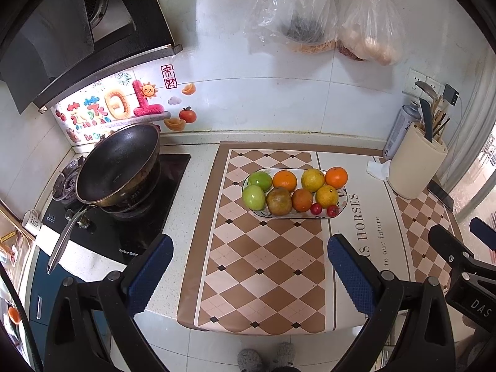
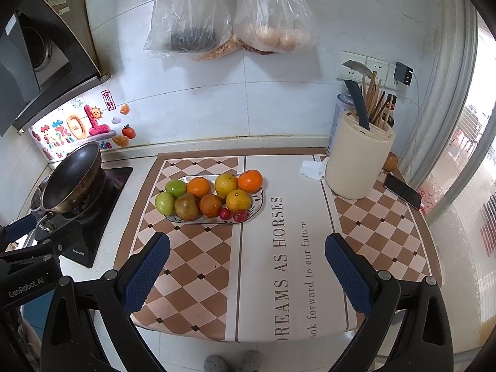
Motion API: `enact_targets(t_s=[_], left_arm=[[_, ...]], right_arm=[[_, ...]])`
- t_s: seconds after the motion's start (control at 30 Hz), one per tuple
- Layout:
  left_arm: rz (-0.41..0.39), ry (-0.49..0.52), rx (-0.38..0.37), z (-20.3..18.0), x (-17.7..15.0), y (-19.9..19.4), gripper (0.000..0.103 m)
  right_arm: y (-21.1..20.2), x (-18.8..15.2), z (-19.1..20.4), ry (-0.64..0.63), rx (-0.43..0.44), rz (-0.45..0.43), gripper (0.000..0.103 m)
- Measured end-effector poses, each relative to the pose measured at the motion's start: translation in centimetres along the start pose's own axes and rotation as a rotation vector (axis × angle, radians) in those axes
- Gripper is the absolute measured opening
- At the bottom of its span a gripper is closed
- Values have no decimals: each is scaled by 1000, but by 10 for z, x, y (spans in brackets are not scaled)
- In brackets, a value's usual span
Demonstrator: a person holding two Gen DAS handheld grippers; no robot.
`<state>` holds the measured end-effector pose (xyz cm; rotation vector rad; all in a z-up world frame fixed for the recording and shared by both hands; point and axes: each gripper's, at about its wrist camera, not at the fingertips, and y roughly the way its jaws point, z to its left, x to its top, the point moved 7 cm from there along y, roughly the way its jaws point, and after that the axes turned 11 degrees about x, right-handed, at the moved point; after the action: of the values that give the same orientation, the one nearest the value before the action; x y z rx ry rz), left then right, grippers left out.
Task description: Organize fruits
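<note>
An oval patterned plate (image 1: pixel 343 202) (image 2: pixel 259 202) sits on the checkered counter mat and holds several fruits: two green apples (image 1: pixel 254 197) (image 2: pixel 165 203), oranges (image 1: pixel 284 180) (image 2: pixel 198 186), yellowish citrus (image 1: pixel 312 179) (image 2: pixel 226 184), a brownish fruit (image 1: pixel 279 201) (image 2: pixel 186 206) and two small red fruits (image 1: pixel 316 208) (image 2: pixel 225 214). My left gripper (image 1: pixel 249 249) is open and empty, held above the mat in front of the plate. My right gripper (image 2: pixel 247 251) is open and empty, to the right of the left one, also short of the plate.
A black wok (image 1: pixel 119 162) (image 2: pixel 73 176) stands on the stove at left. A cream utensil holder (image 1: pixel 415 164) (image 2: pixel 359 158) with knife and chopsticks stands at right, with a phone (image 2: pixel 403 190), a crumpled tissue (image 2: pixel 313 169) and an orange (image 2: pixel 391 161) nearby. Plastic bags (image 2: pixel 229 12) hang on the wall.
</note>
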<state>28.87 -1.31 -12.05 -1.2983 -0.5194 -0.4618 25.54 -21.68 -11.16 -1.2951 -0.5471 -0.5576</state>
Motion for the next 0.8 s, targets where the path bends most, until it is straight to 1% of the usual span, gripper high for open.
enact_targets(t_s=[0.8], left_arm=[[-22,0,-5,2,-4,-15,102]], right_arm=[[-19,1,2,1,11,-9,102]])
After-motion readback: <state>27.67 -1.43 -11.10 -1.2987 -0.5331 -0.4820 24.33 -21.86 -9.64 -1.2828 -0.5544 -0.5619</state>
